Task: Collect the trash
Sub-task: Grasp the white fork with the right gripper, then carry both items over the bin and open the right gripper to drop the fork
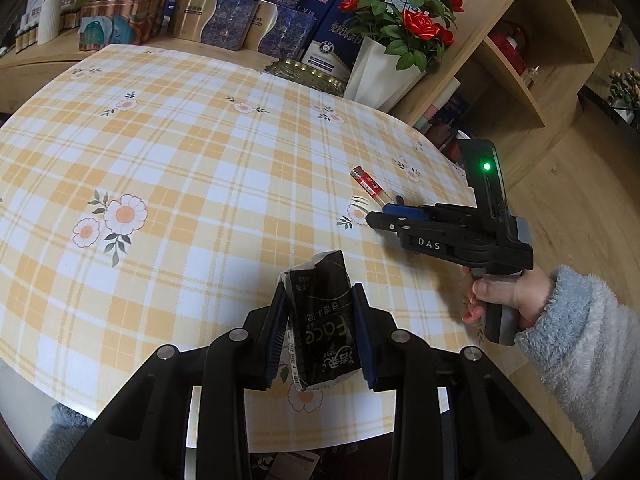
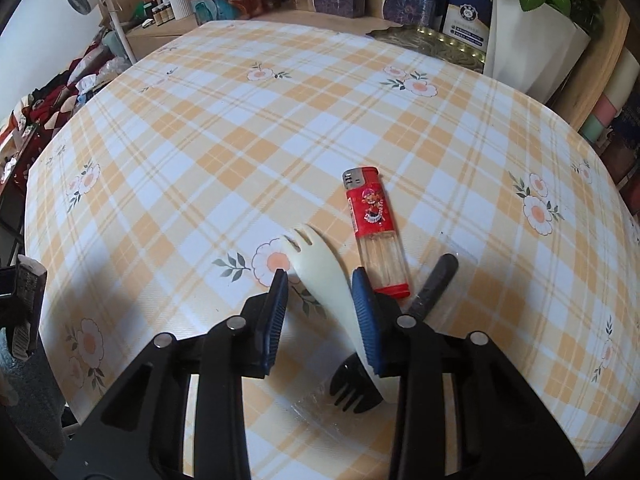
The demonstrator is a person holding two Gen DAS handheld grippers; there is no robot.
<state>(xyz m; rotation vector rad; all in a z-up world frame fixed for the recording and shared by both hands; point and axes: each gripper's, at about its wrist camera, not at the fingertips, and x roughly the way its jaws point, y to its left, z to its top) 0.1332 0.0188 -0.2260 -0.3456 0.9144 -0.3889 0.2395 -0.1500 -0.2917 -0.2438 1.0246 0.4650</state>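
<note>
- Trash sits in both of your grippers' reach: a crumpled black tissue packet (image 1: 320,320) is clamped between the pads of your left gripper (image 1: 320,308), held just above the near edge of the plaid tablecloth (image 1: 180,160).
- Your right gripper (image 2: 320,292) has its fingers narrowed around a white plastic spork (image 2: 320,272); whether both pads press it, you cannot tell.
- A black plastic fork (image 2: 434,280) lies on the cloth under the right finger, its tines pointing toward you.
- Just beyond, a red lighter (image 2: 374,228) lies flat beside the spork.
- Your right hand (image 1: 500,292), in a fuzzy pale sleeve (image 1: 588,360), grips the handle.
- Farther back, a white pot of red roses (image 1: 400,8) and stacked boxes (image 1: 240,20) line the table's far edge.
</note>
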